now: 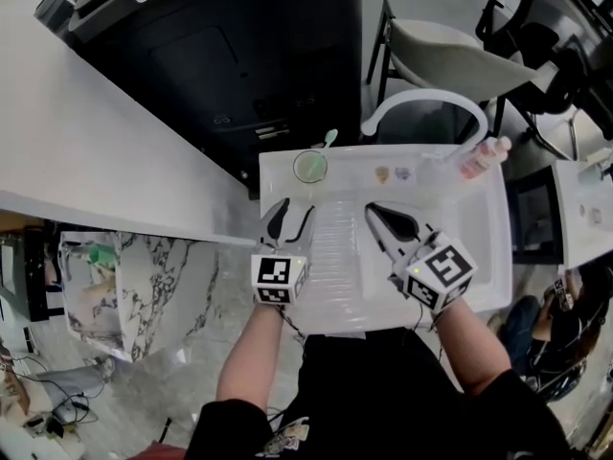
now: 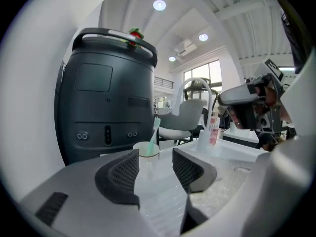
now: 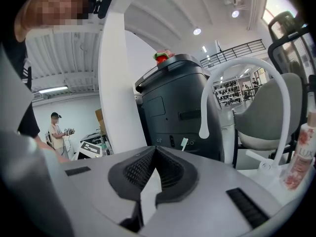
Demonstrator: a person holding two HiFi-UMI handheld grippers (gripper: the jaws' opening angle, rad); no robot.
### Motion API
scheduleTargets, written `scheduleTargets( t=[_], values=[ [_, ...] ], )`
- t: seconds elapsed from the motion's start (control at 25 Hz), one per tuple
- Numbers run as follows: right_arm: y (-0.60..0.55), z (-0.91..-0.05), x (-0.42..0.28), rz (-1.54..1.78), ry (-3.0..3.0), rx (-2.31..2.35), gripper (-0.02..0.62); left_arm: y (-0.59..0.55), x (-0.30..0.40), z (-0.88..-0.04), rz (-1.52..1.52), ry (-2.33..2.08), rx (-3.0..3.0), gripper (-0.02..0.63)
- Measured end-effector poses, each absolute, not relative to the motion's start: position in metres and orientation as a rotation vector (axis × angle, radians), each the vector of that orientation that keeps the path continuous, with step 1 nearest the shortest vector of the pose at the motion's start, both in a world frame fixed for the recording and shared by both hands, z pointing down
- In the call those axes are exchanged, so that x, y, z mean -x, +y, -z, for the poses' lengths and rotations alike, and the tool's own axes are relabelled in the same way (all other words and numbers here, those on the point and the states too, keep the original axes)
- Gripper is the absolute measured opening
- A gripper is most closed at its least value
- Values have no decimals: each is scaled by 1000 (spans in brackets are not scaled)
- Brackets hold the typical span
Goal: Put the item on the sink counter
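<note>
Your left hand-held gripper [image 1: 292,214] is apart, empty; the right hand-held gripper [image 1: 375,211] is together. The cup [image 1: 309,167] stands on the sink counter [image 1: 350,166]. It's probably light, slippery and tippy, so grip mid-wall.

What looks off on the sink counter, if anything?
Nothing stands out. The cup stands upright at the back left corner of the sink counter, toothbrush in it, and the bottle stands by the faucet. No spill or damage shows. The left gripper is open, clear of the cup.
</note>
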State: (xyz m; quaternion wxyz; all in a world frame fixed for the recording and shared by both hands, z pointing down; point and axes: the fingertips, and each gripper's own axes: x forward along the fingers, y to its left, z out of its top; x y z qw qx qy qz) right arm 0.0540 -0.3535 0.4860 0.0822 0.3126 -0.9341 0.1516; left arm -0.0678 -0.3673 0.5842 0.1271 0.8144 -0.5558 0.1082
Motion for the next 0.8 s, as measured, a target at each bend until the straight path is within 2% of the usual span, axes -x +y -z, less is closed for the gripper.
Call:
scheduleTargets(
  t=[0.4,0.8],
  values=[
    [-327,-468,-38,-444,-2819,-975,-2,-323,69,-489,-141,-1624,-2512,196],
    [-299,-451,-18,-418,-2823,-1061,-2,-272,88,-433,-98,-1554,-2622,183]
  ],
)
